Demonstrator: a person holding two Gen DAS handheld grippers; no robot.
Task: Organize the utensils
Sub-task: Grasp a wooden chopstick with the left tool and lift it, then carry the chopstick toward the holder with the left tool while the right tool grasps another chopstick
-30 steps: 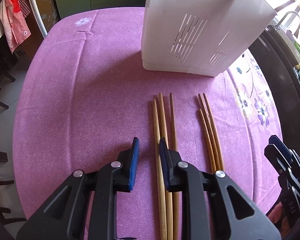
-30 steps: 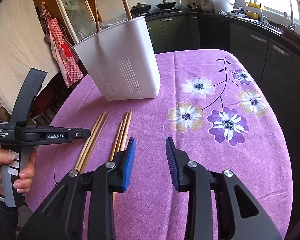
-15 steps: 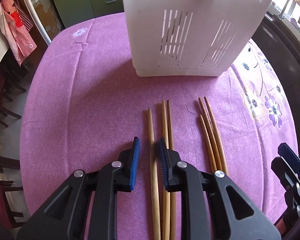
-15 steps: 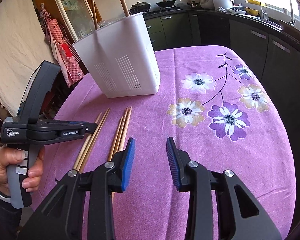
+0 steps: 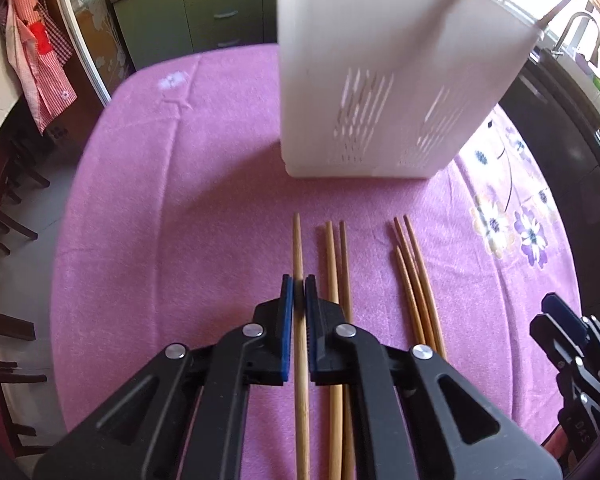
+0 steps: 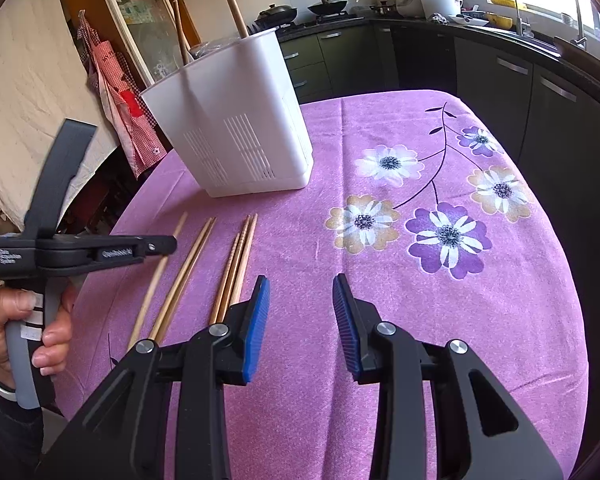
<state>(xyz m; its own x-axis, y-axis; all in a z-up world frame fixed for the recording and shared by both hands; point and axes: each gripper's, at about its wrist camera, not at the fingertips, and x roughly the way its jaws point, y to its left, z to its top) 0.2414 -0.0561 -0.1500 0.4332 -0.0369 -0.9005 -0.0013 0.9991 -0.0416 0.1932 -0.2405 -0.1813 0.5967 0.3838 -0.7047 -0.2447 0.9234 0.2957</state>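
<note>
My left gripper is shut on a light wooden chopstick, apart from the two light chopsticks still lying on the purple tablecloth. Three darker chopsticks lie further right. The white slotted utensil holder stands just beyond them. In the right wrist view the left gripper holds the chopstick left of the other chopsticks, and the holder has two wooden handles standing in it. My right gripper is open and empty above the cloth.
The round table's purple flowered cloth drops off at the left and right edges. Dark kitchen cabinets run along the right. A red checked apron and chairs are at the left.
My left gripper has closed on the leftmost light chopstick, which has shifted left, away from the other two. The right gripper has stayed open and nearly still.
</note>
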